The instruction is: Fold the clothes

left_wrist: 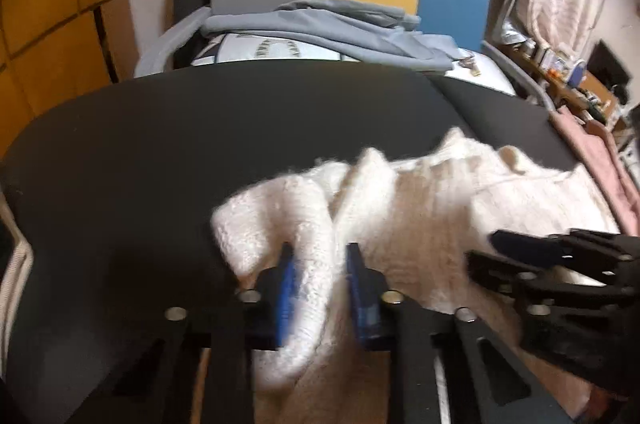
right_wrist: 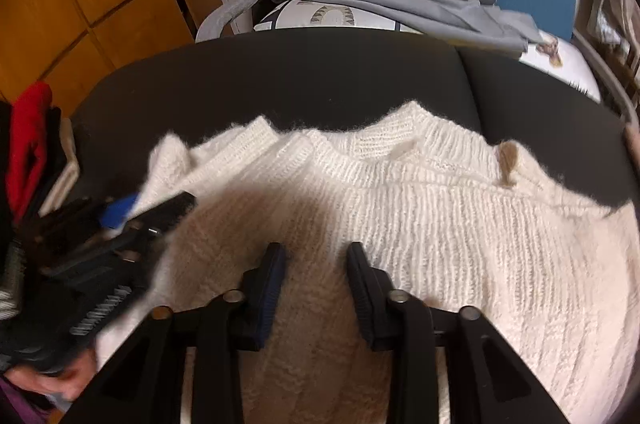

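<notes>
Black table (right_wrist: 280,83), left gripper (left_wrist: 320,280) gripping sweater (right_wrist: 440,224)

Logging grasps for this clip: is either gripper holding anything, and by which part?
The left gripper pinches a bunched fold of the white knit sweater at its left side, probably a sleeve. The right gripper is open above the sweater's body, gripping nothing.

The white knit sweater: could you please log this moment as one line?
left gripper: shut on white knit sweater sleeve | right gripper: open above sweater | surface: black table
</notes>
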